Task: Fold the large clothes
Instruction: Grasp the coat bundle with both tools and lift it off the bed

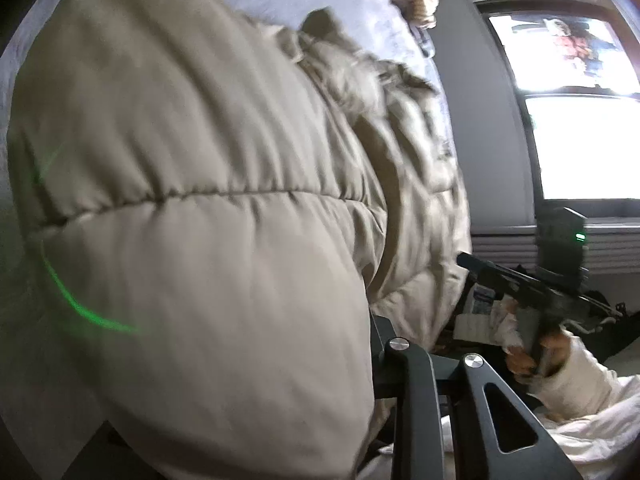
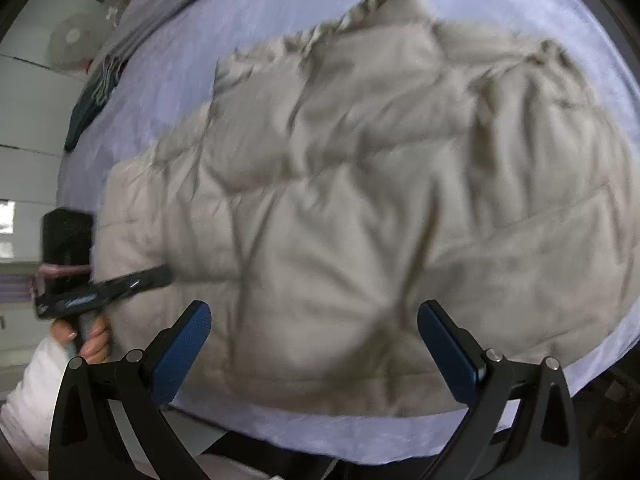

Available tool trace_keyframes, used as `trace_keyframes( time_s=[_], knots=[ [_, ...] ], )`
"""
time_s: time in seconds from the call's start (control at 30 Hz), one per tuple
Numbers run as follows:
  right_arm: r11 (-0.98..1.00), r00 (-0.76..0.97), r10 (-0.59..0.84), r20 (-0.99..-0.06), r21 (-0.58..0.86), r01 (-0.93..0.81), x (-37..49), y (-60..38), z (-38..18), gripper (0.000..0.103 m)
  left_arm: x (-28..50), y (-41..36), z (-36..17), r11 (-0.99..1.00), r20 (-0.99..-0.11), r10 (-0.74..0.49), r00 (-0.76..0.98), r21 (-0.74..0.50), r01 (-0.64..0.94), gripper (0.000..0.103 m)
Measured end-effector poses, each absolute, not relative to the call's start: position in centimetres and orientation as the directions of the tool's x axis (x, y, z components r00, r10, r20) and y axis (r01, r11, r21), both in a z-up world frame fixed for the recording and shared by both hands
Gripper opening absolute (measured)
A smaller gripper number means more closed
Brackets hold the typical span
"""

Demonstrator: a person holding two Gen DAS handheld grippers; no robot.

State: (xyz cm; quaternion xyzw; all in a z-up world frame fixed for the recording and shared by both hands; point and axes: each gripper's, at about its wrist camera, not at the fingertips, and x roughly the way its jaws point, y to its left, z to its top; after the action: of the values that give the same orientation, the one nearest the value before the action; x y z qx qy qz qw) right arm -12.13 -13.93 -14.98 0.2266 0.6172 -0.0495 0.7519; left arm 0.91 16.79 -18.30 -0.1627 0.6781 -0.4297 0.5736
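The puffer jacket (image 2: 340,200) lies spread on the bed (image 2: 540,12), fur-trimmed collar (image 2: 320,36) at the far end, its length running away from the right tongs (image 2: 314,344). These gape wide, empty, just above the jacket's near hem. The left tongs (image 2: 160,274) meet the jacket's left edge; their grip is hidden behind fabric, so I cannot tell.

Lavender bedsheet (image 2: 500,20), bright window (image 1: 580,148)
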Motion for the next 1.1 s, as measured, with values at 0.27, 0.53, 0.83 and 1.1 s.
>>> trace_keyframes(
  time_s=[0.27, 0.53, 0.83, 1.1],
  knots=[
    [0.869, 0.326, 0.221, -0.919, 0.338, 0.362, -10.5, -17.8, -17.3, 0.015, -0.2, 14.6, -10.7, 0.589, -0.643, -0.737, -0.210, -0.762, 0.269, 0.031],
    [0.843, 0.327, 0.331, -0.885, 0.433, 0.319, -7.3, -20.5, -20.8, 0.010, -2.4, 6.8, -4.6, 0.678, -0.720, -0.677, -0.151, -0.691, 0.251, 0.031],
    [0.756, 0.331, 0.468, -0.820, 0.565, 0.330, -5.3, -23.2, -23.6, 0.004, -3.3, -4.1, -2.3, 0.735, -0.796, -0.588, -0.140, -0.599, 0.317, 0.031],
    [0.680, 0.431, 0.491, -0.757, 0.642, 0.354, -10.6, -31.0, -19.2, 0.008, -3.0, -10.3, -3.8, 0.666, -0.756, -0.603, -0.256, -0.653, 0.360, 0.064]
  ],
)
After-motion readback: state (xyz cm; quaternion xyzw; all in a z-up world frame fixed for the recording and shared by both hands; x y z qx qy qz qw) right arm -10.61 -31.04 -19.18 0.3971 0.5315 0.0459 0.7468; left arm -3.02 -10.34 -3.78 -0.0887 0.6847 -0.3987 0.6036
